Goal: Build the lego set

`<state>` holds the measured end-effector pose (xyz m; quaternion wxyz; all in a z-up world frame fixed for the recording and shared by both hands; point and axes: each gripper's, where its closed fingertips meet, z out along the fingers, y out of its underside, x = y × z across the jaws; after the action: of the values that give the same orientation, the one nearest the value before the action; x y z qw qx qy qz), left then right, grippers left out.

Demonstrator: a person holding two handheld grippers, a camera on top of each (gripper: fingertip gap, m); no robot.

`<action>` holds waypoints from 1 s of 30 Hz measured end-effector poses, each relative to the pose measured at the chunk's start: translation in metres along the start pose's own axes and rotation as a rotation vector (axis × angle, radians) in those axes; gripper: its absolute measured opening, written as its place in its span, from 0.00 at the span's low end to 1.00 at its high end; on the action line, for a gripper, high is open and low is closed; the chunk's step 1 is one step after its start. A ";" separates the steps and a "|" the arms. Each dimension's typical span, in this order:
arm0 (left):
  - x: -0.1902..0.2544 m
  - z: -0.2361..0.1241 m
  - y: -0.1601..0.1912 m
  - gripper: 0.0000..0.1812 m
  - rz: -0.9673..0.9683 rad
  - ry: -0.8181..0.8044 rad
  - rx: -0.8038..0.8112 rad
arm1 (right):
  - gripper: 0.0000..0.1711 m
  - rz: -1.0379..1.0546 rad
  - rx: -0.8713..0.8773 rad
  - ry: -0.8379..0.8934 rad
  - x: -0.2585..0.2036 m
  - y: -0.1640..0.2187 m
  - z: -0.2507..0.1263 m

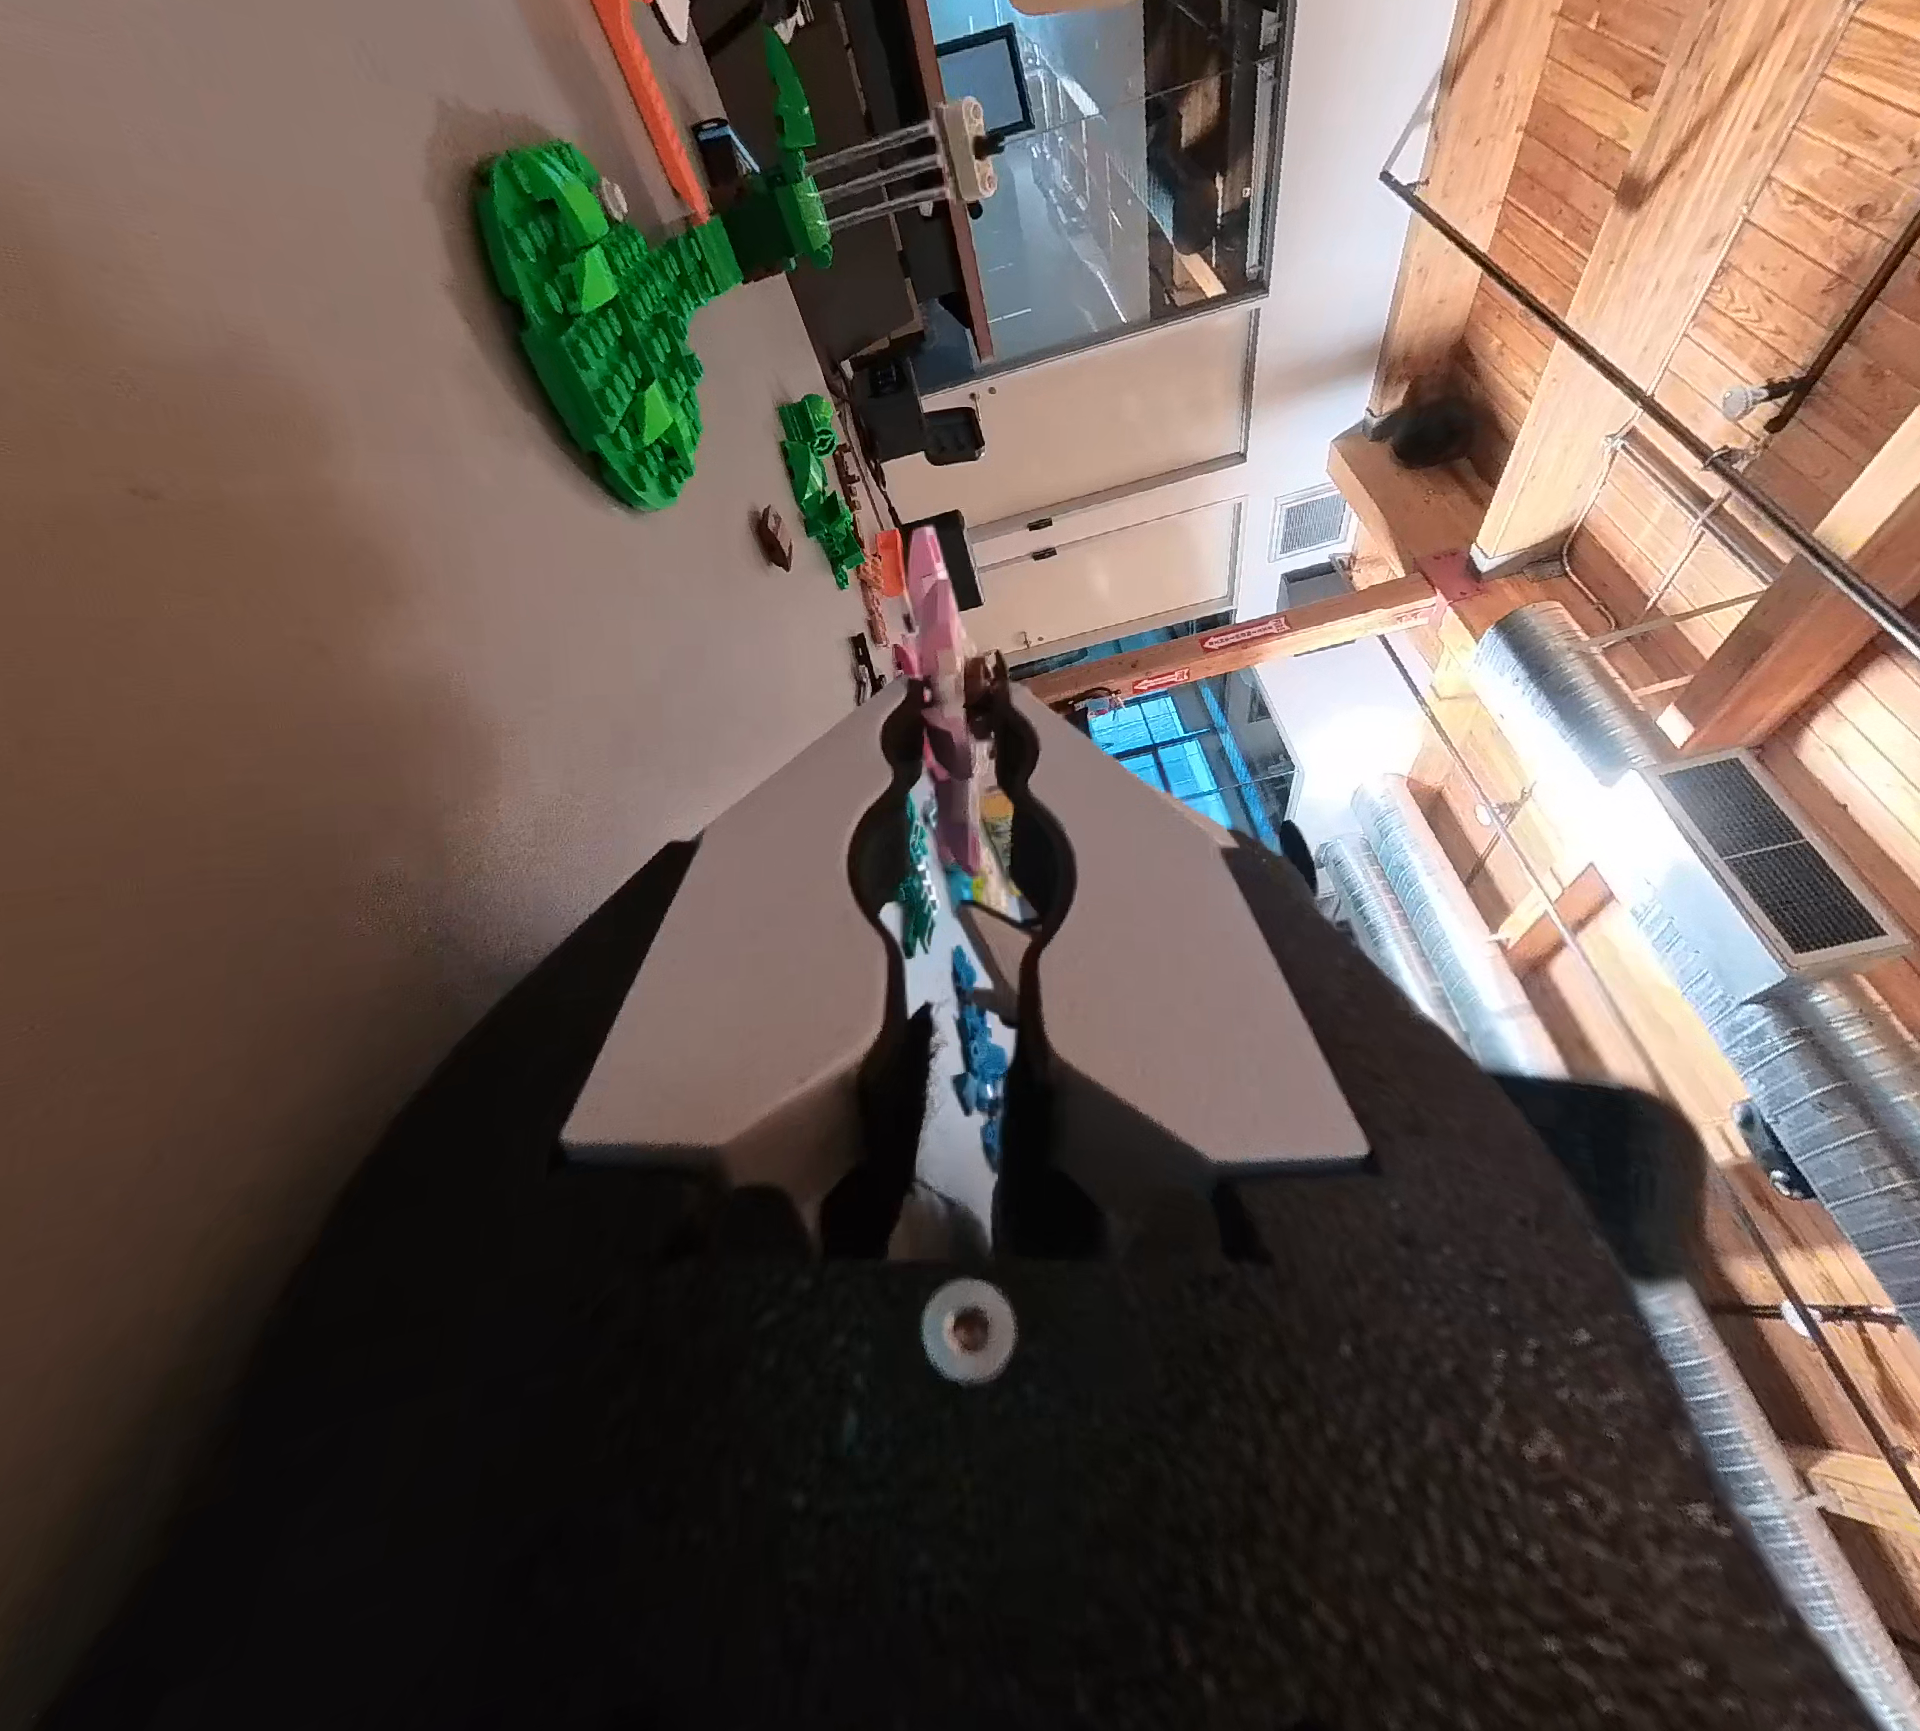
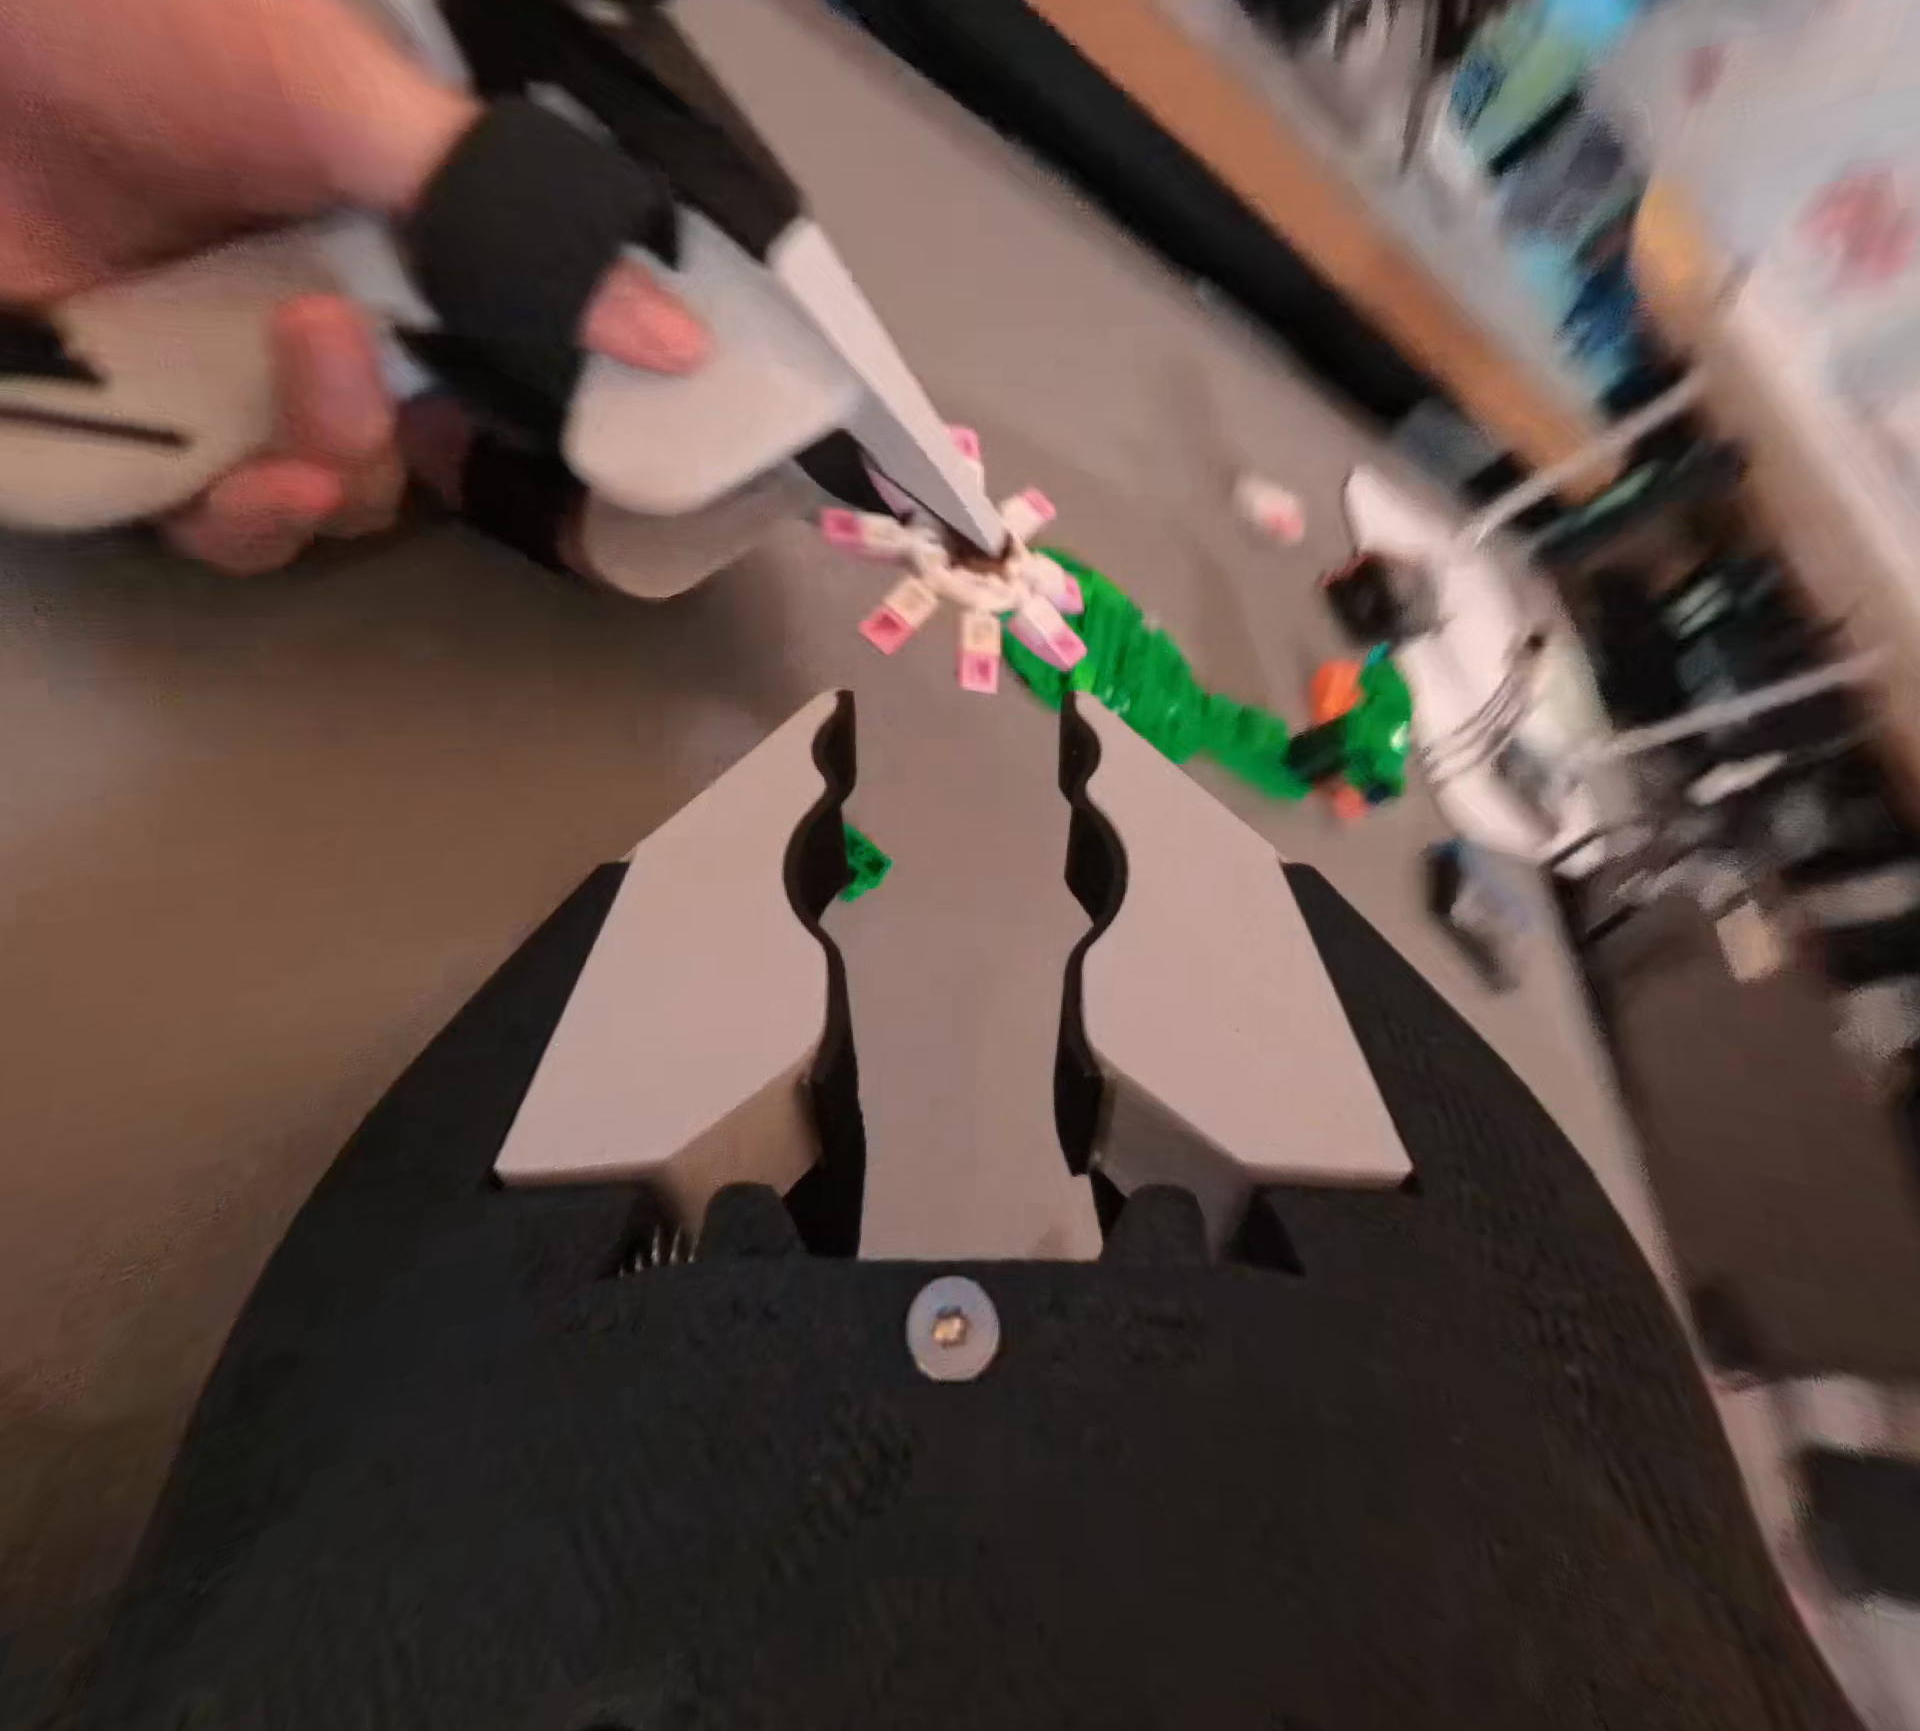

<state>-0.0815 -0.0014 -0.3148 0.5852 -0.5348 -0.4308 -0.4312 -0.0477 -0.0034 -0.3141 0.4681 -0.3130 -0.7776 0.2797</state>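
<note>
Two tools: left tool pinches pink flower, apparently aloft; right tool gapes empty.

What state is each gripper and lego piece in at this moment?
Left gripper: shut on the pink flower, held above the table.
Pink flower: gripped at its centre, petals spread outward.
Right gripper: open, holding nothing.
Green base: flat on the table, with a stem standing on it.
Orange tool: lying on the table.
Loose green pieces: scattered, unattached.
</note>
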 end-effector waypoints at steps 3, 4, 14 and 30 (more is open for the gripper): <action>0.000 -0.001 -0.002 0.05 -0.027 0.011 0.008 | 0.18 -0.282 -0.035 0.110 -0.001 -0.003 0.001; 0.001 -0.001 -0.002 0.05 -0.035 0.015 0.008 | 0.18 -0.344 -0.045 0.150 0.001 -0.005 0.003; 0.013 0.001 0.007 0.05 -0.131 0.085 -0.027 | 0.15 -0.703 -0.092 0.373 0.007 -0.011 0.011; 0.046 0.000 0.007 0.19 -0.081 0.234 -0.030 | 0.03 -0.732 -0.039 0.511 0.020 -0.026 -0.002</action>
<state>-0.0631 -0.0035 -0.2719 0.6053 -0.4718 -0.3743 -0.5205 -0.0591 -0.0050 -0.2830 0.7074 -0.0851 -0.7017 -0.0052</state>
